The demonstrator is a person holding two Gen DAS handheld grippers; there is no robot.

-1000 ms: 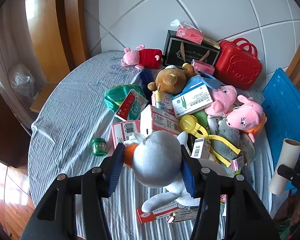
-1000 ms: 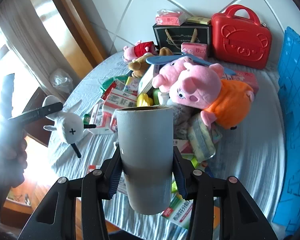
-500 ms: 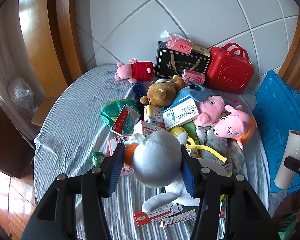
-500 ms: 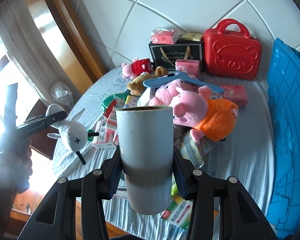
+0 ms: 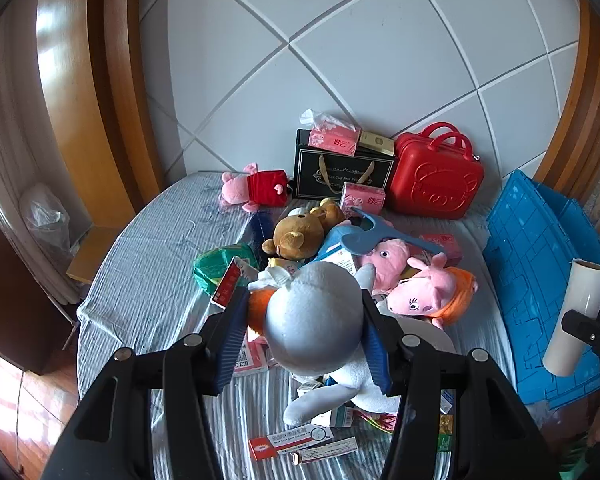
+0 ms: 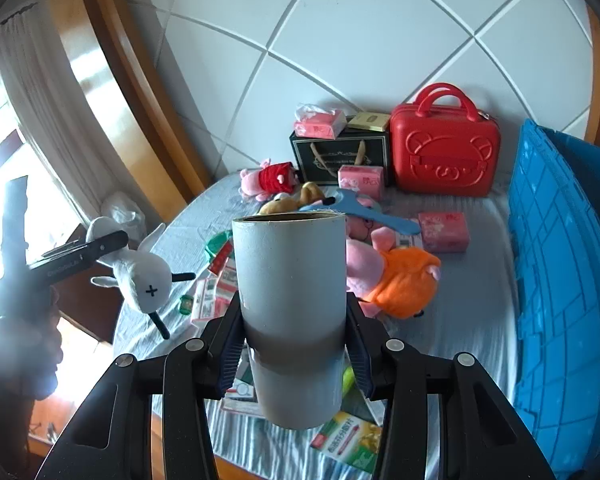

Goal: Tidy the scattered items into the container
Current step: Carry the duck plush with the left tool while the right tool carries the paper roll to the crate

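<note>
Two tongs pinch loads: left tongs (image 5: pixel 304 330) squeeze a white plush rabbit (image 5: pixel 314 322), right tongs (image 6: pixel 294 350) a cardboard tube (image 6: pixel 290 300).

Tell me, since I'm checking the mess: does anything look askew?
Yes. The blue hanger lies tilted across the plush pigs instead of flat on the bedsheet, and medicine boxes lie scattered at odd angles.

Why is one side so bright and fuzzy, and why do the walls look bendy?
Right wrist view: window glare washes out the left edge and blurs the hand holding the white bunny. Both views: the fisheye lens curves the wall lines; dark corners. Left wrist view: evenly lit, bunny sharp.
</note>
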